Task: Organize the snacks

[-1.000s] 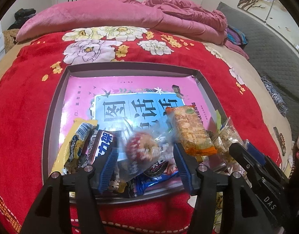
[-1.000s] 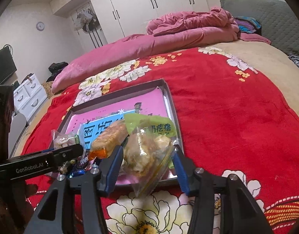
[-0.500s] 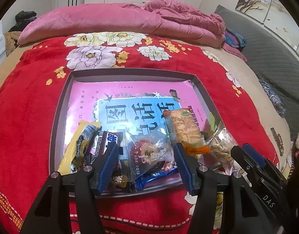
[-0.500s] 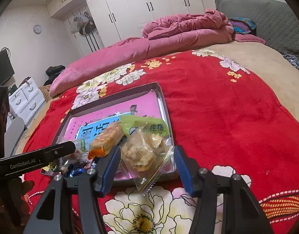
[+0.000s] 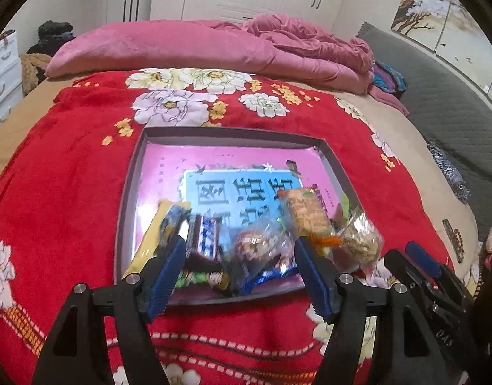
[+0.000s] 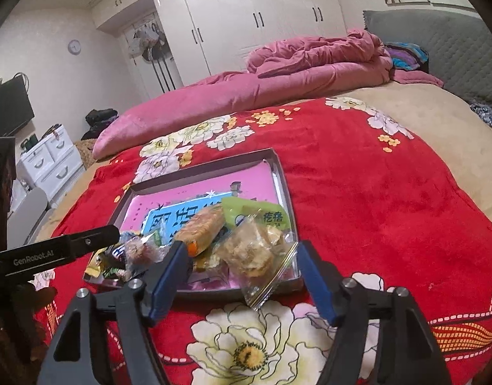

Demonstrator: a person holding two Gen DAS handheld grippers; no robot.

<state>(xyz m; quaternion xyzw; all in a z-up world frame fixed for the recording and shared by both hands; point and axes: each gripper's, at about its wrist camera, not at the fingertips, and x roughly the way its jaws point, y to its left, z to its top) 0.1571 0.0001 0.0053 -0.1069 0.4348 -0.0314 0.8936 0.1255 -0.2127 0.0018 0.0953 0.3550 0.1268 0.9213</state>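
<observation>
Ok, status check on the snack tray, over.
Left tool and right tool open, jaws just opened, holding nothing. Snacks piled at near end of tray; clear bag overhangs rim. Nothing blocking.

A bed (image 6: 406,192) under a red floral blanket (image 6: 358,199) fills the room. White wardrobes (image 6: 262,22) line the far wall, and a white drawer chest (image 6: 50,160) stands at the left.

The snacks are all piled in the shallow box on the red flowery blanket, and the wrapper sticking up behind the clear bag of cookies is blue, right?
Almost. The wrapper behind the clear bag of cookies is green, not blue; the right wrist view shows it. The snacks do sit in the shallow box on the red flowery blanket.
</observation>
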